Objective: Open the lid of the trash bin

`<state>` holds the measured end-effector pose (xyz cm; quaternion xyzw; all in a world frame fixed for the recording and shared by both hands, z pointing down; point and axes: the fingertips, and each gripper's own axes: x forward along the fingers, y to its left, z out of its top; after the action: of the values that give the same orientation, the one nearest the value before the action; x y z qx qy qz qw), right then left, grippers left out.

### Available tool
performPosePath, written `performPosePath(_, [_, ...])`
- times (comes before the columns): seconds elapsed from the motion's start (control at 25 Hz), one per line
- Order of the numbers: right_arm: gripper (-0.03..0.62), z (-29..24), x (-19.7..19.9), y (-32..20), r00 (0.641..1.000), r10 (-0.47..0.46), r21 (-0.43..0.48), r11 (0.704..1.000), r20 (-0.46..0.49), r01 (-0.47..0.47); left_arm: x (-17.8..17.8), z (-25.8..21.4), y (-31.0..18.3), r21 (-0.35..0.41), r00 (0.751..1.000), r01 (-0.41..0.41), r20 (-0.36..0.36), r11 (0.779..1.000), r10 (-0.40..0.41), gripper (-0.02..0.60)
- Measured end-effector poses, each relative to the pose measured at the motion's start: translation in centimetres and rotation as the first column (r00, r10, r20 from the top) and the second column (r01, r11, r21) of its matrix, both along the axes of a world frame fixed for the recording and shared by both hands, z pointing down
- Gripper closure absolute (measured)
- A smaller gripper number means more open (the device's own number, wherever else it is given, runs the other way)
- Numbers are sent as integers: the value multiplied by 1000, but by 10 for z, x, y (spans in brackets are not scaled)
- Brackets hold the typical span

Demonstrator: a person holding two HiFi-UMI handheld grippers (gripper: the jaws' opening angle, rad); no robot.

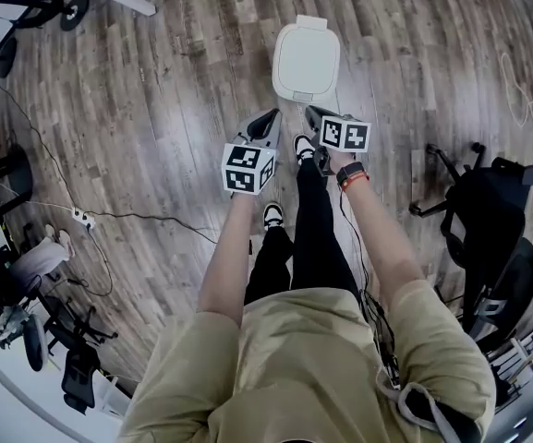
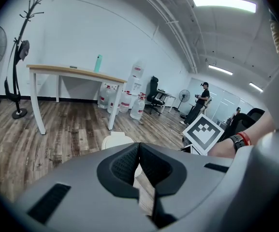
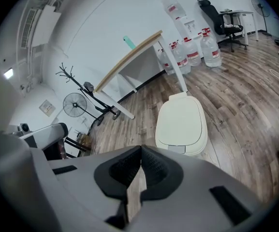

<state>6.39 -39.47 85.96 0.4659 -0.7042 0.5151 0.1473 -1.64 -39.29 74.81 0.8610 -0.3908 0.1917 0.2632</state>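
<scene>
A white trash bin (image 1: 306,59) stands on the wood floor ahead of my feet, its lid down. The right gripper view looks down on the bin (image 3: 182,124) from just before it; the left gripper view catches only its pale top (image 2: 116,140) over the jaws. My left gripper (image 1: 268,118) hangs short of the bin's near left side, shut and empty. My right gripper (image 1: 314,114) hovers close to the bin's near edge, also shut with nothing between its tips. Neither touches the bin.
A wooden-topped table (image 2: 71,72) with white legs stands behind the bin, water jugs (image 3: 197,50) along the wall beside it. A black office chair (image 1: 488,215) sits to my right, a power strip and cable (image 1: 83,217) to my left. A coat stand (image 2: 17,66) and fan (image 3: 74,104) stand at the wall.
</scene>
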Motion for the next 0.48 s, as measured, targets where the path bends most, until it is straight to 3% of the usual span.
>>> performPosePath(0.48, [579, 121, 5, -30, 1000, -5, -107, 994, 16, 6, 11, 103, -35, -54, 1000, -4, -12, 999, 4, 558])
